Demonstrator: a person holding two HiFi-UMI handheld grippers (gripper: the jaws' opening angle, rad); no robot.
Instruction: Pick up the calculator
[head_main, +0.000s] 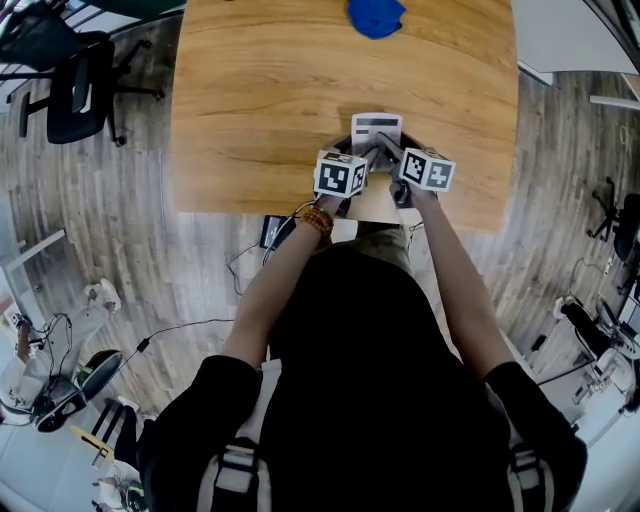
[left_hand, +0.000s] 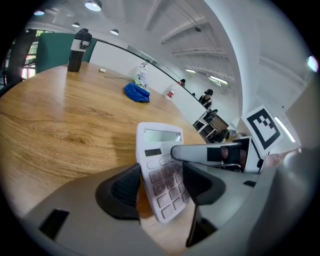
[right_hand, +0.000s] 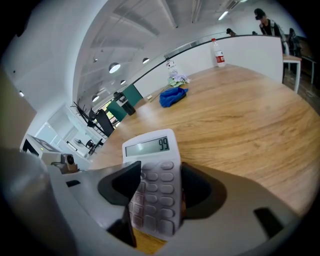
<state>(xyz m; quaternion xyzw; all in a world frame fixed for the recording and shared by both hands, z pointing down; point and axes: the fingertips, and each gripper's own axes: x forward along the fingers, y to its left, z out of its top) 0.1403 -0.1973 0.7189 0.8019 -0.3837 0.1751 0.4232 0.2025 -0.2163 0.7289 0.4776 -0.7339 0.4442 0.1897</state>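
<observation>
The calculator (head_main: 377, 128) is being held tilted over the table (head_main: 260, 100), near the table's 6 o'clock edge in the head view. Its display end is pointing toward 12 o'clock and its key end toward the person.

The left tool (left_hand: 161, 186) is coming in from about 7 o'clock and pinching the calculator. In the left gripper view its dark pads (left_hand: 124, 190) are pressing on the two long edges at the keypad.

The right tool (right_hand: 159, 186) is reaching in from about 4 o'clock and is also clamping the calculator. Its pads are lying against both long sides below the display, which is showing 99. In the left gripper view, one finger (left_hand: 200, 152) of the right tool is crossing the calculator's face from 3 o'clock.

A blue cloth (head_main: 376, 16) is lying at 12 o'clock from the calculator, well apart, near the table's far edge. A dark bottle (left_hand: 78, 50) is standing on the table toward 10 o'clock in the left gripper view. An office chair (head_main: 80, 85) is standing off the table at 9 o'clock.
</observation>
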